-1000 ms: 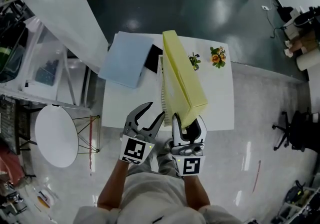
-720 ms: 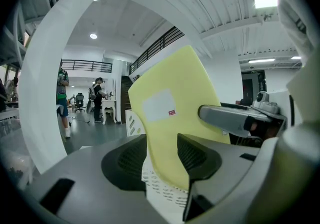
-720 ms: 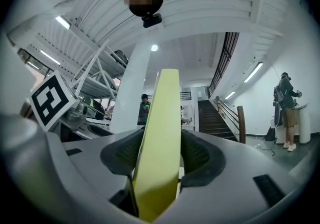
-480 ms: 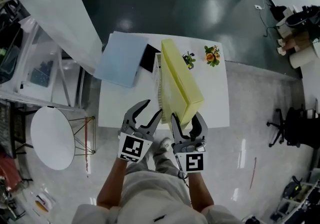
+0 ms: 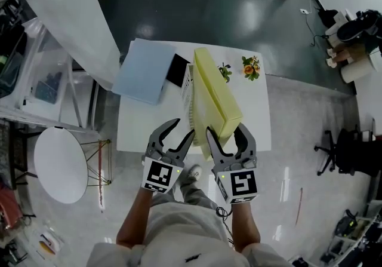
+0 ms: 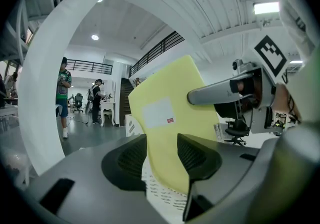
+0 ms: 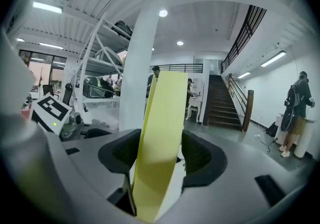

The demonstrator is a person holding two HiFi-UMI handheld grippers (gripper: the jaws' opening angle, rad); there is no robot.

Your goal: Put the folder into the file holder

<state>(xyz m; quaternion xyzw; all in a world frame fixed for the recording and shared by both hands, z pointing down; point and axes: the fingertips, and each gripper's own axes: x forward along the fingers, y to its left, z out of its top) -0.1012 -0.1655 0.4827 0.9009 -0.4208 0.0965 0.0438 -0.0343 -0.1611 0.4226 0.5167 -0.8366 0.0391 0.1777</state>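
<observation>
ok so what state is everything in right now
yellow folder: on edge in the file holder, tilted
file holder: upright on the table, holding it
right claw: open, just been opening, folder edge between jaws
left claw: open, gripping nothing
blue folder: flat, closed, on table

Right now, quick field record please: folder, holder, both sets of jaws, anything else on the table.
folder: yellow plastic folder, on edge, leaning, appears seated in the holder
holder: white mesh file holder on white table
right gripper: jaws have just been opening; folder between them, not clamped
left gripper: jaws apart, holding nothing
other: light blue folder flat at the table's far left
</observation>
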